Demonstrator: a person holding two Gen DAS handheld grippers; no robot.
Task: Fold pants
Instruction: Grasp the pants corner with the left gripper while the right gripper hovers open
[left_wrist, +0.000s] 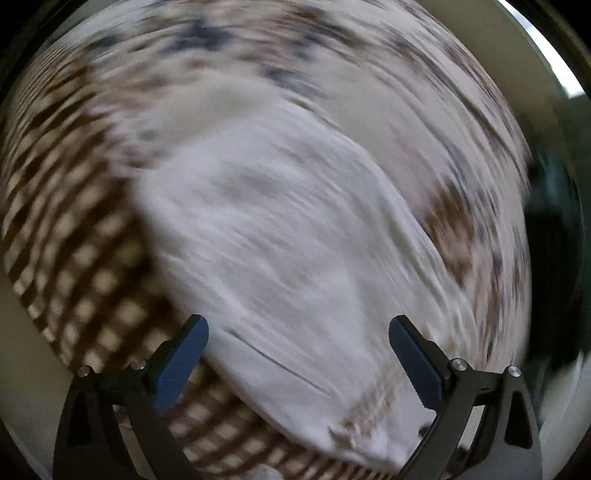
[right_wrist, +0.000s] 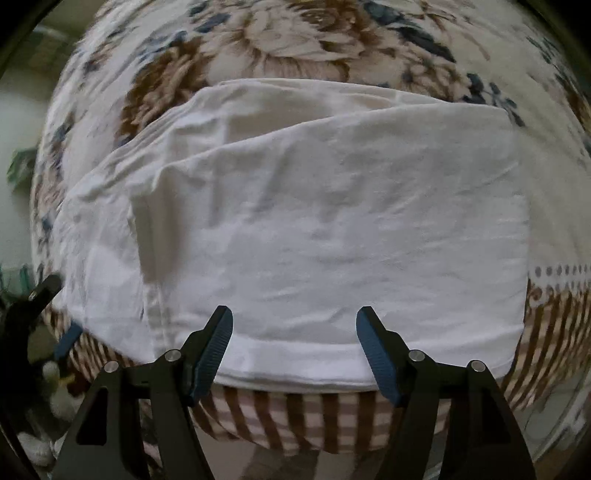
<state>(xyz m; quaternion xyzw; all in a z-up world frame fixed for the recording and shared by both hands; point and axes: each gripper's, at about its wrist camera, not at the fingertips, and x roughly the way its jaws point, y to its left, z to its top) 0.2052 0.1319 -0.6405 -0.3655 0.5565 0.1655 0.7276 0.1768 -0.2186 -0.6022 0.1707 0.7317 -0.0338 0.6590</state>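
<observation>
The white cotton pants (right_wrist: 295, 221) lie folded into a broad, roughly rectangular pad on a bedspread printed with brown and blue flowers and edged with a brown-and-cream check border (right_wrist: 295, 48). In the right wrist view the pad's long axis runs left to right across the frame, with a hemmed band forming its near edge just above the checked border; the right end is a fairly straight vertical edge, while the left end is looser, with stacked layers stepping out toward the left and a diagonal fold line crossing the upper part. The right gripper (right_wrist: 294, 339), black-framed with blue ribbed pads, hovers over that near hem with its fingers spread wide and nothing between them. At the far left edge of the same view, part of the other black tool shows beside the left end of the fabric. The left wrist view is heavily smeared by motion blur, so detail is poor: the white pants (left_wrist: 288, 236) appear as a tapering pale shape running diagonally from upper left toward lower right, narrowing to a corner with a faintly stitched band near the bottom. The left gripper (left_wrist: 297, 349) is also wide apart and holds nothing; whether its tips touch the cloth cannot be told.
</observation>
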